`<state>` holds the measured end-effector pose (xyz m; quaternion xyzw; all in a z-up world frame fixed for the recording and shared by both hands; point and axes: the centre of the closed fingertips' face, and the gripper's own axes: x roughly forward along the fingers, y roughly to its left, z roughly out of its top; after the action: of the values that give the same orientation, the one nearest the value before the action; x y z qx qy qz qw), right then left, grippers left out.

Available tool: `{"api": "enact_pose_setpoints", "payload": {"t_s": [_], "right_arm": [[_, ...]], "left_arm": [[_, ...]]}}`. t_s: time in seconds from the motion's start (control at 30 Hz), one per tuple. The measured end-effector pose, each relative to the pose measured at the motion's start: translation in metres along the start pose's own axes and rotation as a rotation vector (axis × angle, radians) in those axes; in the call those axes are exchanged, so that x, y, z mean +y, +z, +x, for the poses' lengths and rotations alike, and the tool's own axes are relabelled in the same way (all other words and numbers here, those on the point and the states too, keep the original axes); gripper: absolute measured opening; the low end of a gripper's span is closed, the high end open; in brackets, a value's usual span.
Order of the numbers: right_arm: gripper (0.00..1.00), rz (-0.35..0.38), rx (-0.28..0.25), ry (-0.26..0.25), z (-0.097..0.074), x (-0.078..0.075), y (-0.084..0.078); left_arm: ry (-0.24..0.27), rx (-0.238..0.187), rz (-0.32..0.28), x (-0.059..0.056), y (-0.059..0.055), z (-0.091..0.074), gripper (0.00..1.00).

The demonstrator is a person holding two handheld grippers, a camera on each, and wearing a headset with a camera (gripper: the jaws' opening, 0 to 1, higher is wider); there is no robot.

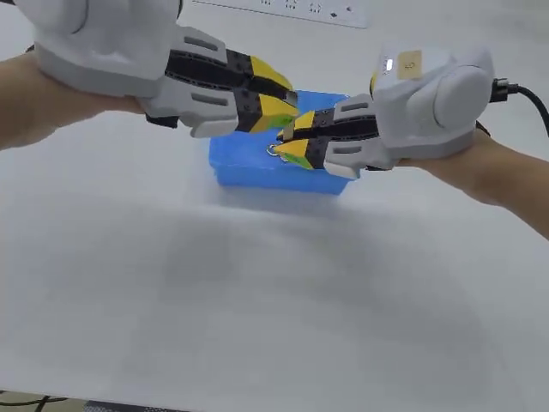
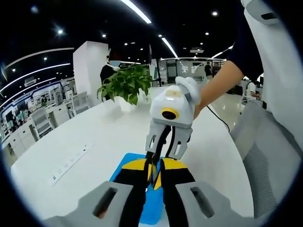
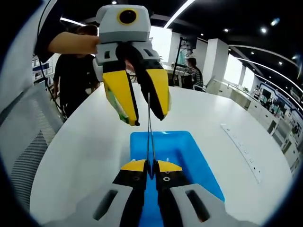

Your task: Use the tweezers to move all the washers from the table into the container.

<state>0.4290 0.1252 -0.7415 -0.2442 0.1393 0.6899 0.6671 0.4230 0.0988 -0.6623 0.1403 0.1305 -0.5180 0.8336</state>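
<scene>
A blue rectangular container [image 1: 249, 169] with a low rim sits level in the upper centre of the head view. Thin dark tweezers [image 3: 149, 137], legs almost together, run straight up the centre of the right gripper view, above the container's open blue interior. A small silvery ring, possibly a washer [image 1: 273, 152], shows over the container.

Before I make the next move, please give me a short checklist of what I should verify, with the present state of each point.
1. Right gripper holds the tweezers: ok, its jaws are shut on them.
2. Tweezers are over the blue container: ok.
3. Left gripper is not squeezing the tweezers: ok, its jaws stand apart on both sides of them.
4. A washer is in the tweezers' tips: cannot tell, too small to see.
</scene>
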Motion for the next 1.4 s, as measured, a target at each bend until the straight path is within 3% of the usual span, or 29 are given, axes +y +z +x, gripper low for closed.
{"api": "enact_pose_setpoints", "payload": {"t_s": [0.13, 0.47, 0.57, 0.7, 1.1, 1.27, 1.4], "right_arm": [[0.08, -0.026, 0.011, 0.009, -0.001, 0.004, 0.000], [0.08, -0.084, 0.007, 0.002, -0.016, 0.010, 0.014], [0.08, -0.105, 0.016, -0.009, -0.022, 0.009, 0.012], [0.08, -0.147, 0.045, -0.007, -0.035, 0.022, 0.015], [0.07, -0.132, 0.074, 0.029, -0.063, 0.061, 0.028], [0.07, -0.129, 0.095, 0.046, -0.068, 0.071, 0.025], [0.07, -0.132, 0.121, 0.054, -0.068, 0.074, 0.020]], "left_arm": [[-0.012, 0.018, 0.027, -0.002, -0.002, 0.000, 0.07], [-0.039, 0.010, 0.099, -0.007, 0.008, -0.012, 0.05], [-0.047, 0.007, 0.111, -0.016, 0.014, -0.019, 0.05], [-0.077, 0.023, 0.116, -0.026, 0.012, -0.026, 0.04], [-0.142, 0.051, 0.137, -0.064, 0.019, -0.037, 0.04], [-0.148, 0.097, 0.148, -0.073, 0.004, -0.036, 0.04], [-0.122, 0.102, 0.108, -0.075, -0.007, -0.033, 0.04]]}}
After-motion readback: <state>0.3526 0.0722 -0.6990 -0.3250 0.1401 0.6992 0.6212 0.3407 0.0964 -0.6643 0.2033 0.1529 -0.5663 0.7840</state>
